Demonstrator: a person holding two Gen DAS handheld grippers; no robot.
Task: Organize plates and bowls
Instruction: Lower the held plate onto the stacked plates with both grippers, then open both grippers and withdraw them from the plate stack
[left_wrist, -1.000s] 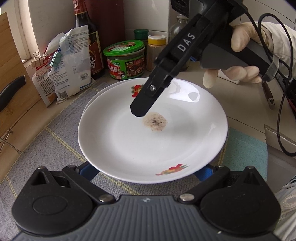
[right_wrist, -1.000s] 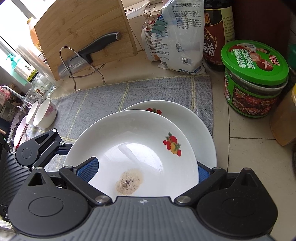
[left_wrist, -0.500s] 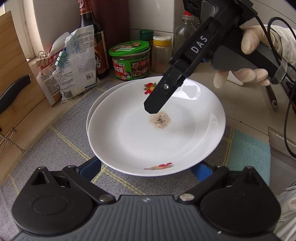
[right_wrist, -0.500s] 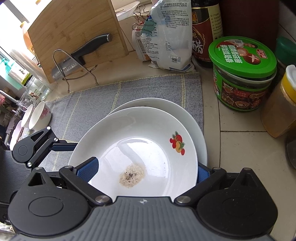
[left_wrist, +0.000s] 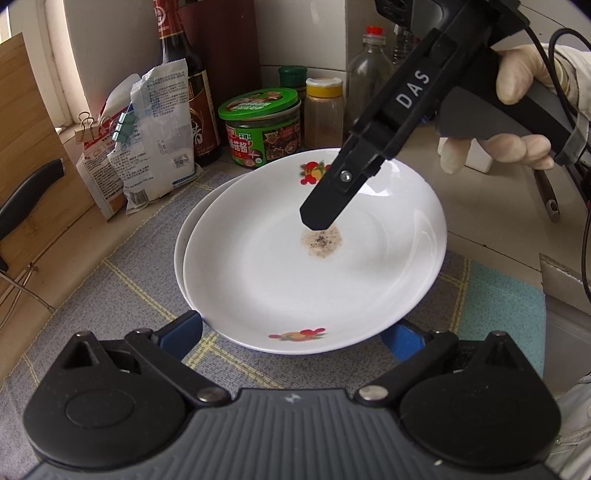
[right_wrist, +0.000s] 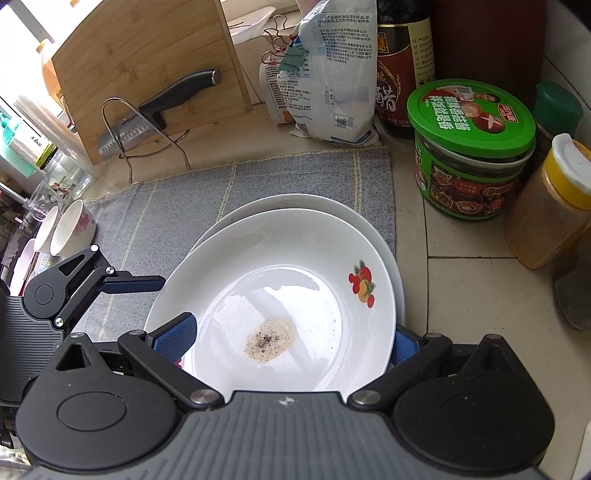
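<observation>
Two white plates are stacked on a grey mat (left_wrist: 110, 295). The top plate (left_wrist: 314, 266) (right_wrist: 280, 291) has fruit prints and a brownish speckled residue spot (left_wrist: 321, 242) at its middle. Only a sliver of the lower plate (left_wrist: 181, 243) (right_wrist: 295, 201) shows. My left gripper (left_wrist: 291, 336) is open, its blue pads wide apart at the plate's near rim. My right gripper (right_wrist: 288, 338) is open too and straddles the opposite rim. One of its fingers (left_wrist: 325, 210) hangs just over the residue. A gloved hand (left_wrist: 517, 107) holds that gripper.
A green-lidded jar (right_wrist: 472, 147), a yellow-capped spice jar (right_wrist: 550, 206), a dark sauce bottle (left_wrist: 184, 92) and clipped bags (right_wrist: 325, 81) crowd the back. A cutting board (right_wrist: 140, 70) with a knife (right_wrist: 159, 110) leans at left. Small flowered bowls (right_wrist: 72, 227) lie beyond the mat's left end.
The top plate has come down and sits more squarely over the lower one. My left gripper has drawn back from it. My right gripper has shifted so more jars show.
</observation>
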